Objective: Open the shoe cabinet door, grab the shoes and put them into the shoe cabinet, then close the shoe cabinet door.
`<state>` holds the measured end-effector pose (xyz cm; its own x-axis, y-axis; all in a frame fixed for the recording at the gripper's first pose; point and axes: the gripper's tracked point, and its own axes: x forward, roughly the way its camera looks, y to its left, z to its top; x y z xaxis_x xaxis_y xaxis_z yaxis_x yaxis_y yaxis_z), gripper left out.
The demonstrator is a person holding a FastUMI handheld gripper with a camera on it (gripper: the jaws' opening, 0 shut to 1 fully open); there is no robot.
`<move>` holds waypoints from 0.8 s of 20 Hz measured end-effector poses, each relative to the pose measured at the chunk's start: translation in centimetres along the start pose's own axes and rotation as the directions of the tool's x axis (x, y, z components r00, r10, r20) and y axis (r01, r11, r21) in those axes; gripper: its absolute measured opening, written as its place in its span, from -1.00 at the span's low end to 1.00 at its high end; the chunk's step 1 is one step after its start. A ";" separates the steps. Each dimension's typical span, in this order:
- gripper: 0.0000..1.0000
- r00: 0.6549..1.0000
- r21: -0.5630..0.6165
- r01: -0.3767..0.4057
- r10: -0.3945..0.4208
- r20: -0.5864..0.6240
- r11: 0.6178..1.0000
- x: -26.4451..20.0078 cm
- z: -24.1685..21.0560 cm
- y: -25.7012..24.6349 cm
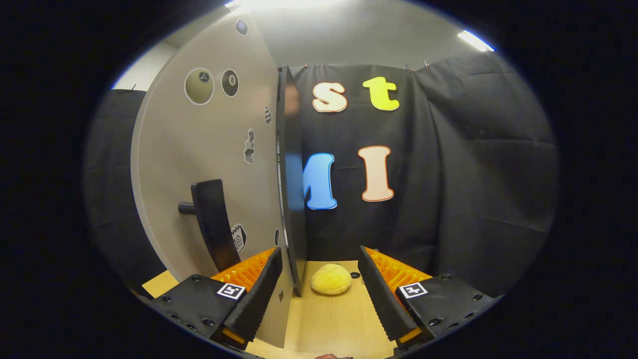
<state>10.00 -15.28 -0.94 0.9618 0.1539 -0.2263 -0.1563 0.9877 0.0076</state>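
Observation:
My gripper (320,252) is open, its fingers spread wide over a light wooden tabletop (339,324). The grey shoe cabinet door (214,149) stands nearly edge-on to me, its dark edge (294,199) reaching down into the gap close to the left finger (259,294). A black handle (212,224) sticks out from the door's grey face, left of that finger. A fuzzy yellow shoe (331,279) lies on the table between the fingers, just right of the door's lower corner. Neither finger presses on anything.
Black cloth (473,174) hangs as the booth's wall behind the table and to the right. A small dark ring (355,274) lies on the table beside the shoe. Part of a hand (333,356) shows below the gripper. Stickers dot the door's face.

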 end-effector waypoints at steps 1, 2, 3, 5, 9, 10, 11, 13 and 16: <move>0.93 1.000 0.001 0.006 -0.006 -0.009 1.000 -0.3 0.0 0.3; 0.92 1.000 0.009 0.019 -0.019 -0.019 1.000 -0.4 -0.2 0.4; 0.91 0.999 0.016 0.035 -0.035 -0.020 0.999 -0.6 -0.2 0.6; 0.90 0.998 0.014 0.065 -0.065 -0.024 0.998 -0.8 0.0 1.1; 0.91 0.996 0.017 0.087 -0.087 -0.013 0.996 -1.3 0.2 3.9; 0.90 0.996 0.010 0.088 -0.088 -0.015 0.996 -1.5 0.1 4.7; 0.90 0.996 0.010 0.085 -0.084 -0.015 0.996 -1.4 0.1 5.8; 0.91 0.997 0.019 0.075 -0.075 -0.014 0.997 -1.3 0.0 8.0; 0.91 0.999 0.017 0.045 -0.045 -0.017 0.999 -0.7 -0.3 11.6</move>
<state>7.47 -3.90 -1.02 0.9640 0.1090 -0.2426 -0.1090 0.9939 0.0135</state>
